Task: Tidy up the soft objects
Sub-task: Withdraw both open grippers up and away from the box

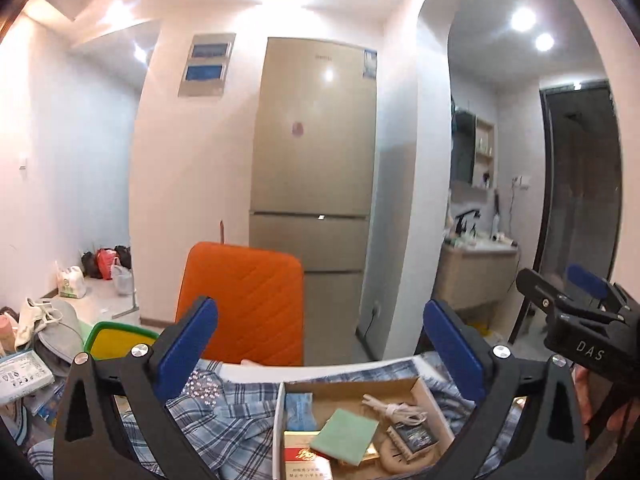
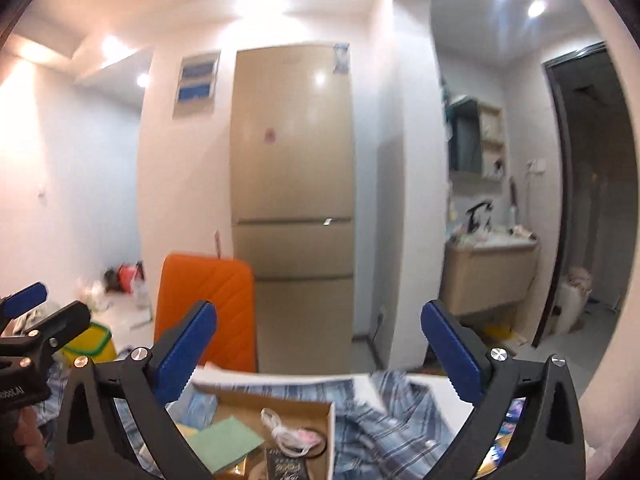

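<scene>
Hovering with its blue-padded jaws spread wide and gripping nothing, the left gripper (image 1: 320,344) is pointing across the room, above a blue plaid shirt (image 1: 224,420) that is lying rumpled on the white surface at 6 o'clock. The right gripper (image 2: 320,348) is likewise gaping wide and carrying nothing; in the left wrist view it is showing at 3 o'clock (image 1: 576,300), apart from the left one.

An open cardboard box (image 1: 424,390) is sitting on the plaid shirt (image 2: 372,420) at 6 o'clock in both views. Inside it, a pale green pad (image 1: 344,436) is resting partly on a red and white cigarette pack (image 1: 304,460), with a coiled white cable (image 1: 394,408) just beside them toward 4 o'clock.

Beyond the surface's far edge, an orange quilted chair back (image 1: 248,300) is standing at 7 o'clock of centre, in front of a tall beige refrigerator (image 1: 316,152). A green-rimmed yellow bin (image 1: 116,340) is showing at 8 o'clock. A washbasin cabinet (image 1: 476,276) is standing at 3 o'clock, inside an arched alcove.
</scene>
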Demonstrator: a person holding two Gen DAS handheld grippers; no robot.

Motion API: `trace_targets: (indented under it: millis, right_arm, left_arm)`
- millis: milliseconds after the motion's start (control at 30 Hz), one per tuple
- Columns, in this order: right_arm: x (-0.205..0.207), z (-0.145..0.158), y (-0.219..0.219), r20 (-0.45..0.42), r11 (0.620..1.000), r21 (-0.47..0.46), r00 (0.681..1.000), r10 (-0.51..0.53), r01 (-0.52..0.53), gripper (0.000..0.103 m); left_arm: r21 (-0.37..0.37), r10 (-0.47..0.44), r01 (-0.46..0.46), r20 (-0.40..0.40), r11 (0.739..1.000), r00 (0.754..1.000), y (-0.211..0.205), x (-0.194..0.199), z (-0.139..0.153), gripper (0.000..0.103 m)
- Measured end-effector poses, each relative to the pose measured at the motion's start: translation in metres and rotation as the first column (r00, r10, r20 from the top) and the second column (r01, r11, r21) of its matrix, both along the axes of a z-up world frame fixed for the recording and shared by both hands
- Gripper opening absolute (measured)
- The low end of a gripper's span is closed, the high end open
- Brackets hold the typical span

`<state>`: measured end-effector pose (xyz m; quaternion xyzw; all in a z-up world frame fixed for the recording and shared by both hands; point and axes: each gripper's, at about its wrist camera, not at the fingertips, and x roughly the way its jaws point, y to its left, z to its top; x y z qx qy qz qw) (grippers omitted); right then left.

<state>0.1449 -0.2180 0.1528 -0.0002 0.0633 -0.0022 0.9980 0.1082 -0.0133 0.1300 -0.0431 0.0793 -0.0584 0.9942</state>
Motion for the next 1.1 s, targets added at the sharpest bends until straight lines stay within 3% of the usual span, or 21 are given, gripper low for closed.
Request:
trace_targets:
  millis: [200, 333, 433, 600, 833, 1100]
  right_arm:
    - [-0.041, 0.018, 0.000, 0.062, 1.000, -0.028, 0.998, 0.005, -0.003, 0.103]
    - [-0.070, 0.020, -0.003, 0.094, 0.999, -0.036, 0.996, 0.003, 0.001, 0.103]
    - [-0.090, 0.015, -0.003, 0.106, 0.999, -0.039, 0.994, 0.003, 0.001, 0.103]
    - [-0.114, -0.003, 0.001, 0.104, 0.998, -0.067, 0.995, -0.010, 0.017, 0.103]
    - [-0.124, -0.040, 0.006, 0.080, 0.991, -0.118, 0.996, -0.050, 0.060, 0.103]
    - [-0.132, -0.076, 0.005, 0.069, 0.997, -0.076, 0.998, -0.010, 0.016, 0.103]
  left_arm:
    - [0.004, -0.003, 0.003, 0.045, 1.000, 0.999, 0.003, -0.026, 0.008, 0.102]
    - [-0.024, -0.004, 0.005, 0.032, 1.000, 0.999, 0.005, -0.046, 0.000, 0.102]
    - [-0.003, 0.004, -0.004, 0.041, 1.000, 0.999, 0.001, -0.062, -0.010, 0.102]
    - [0.026, 0.012, -0.014, 0.044, 1.000, 0.999, 0.001, -0.078, -0.027, 0.102]
    - [-0.003, 0.003, -0.003, 0.037, 1.000, 0.999, 0.011, -0.091, -0.053, 0.102]
    - [0.004, 0.001, -0.001, -0.002, 1.000, 1.000, 0.016, -0.092, -0.086, 0.102]
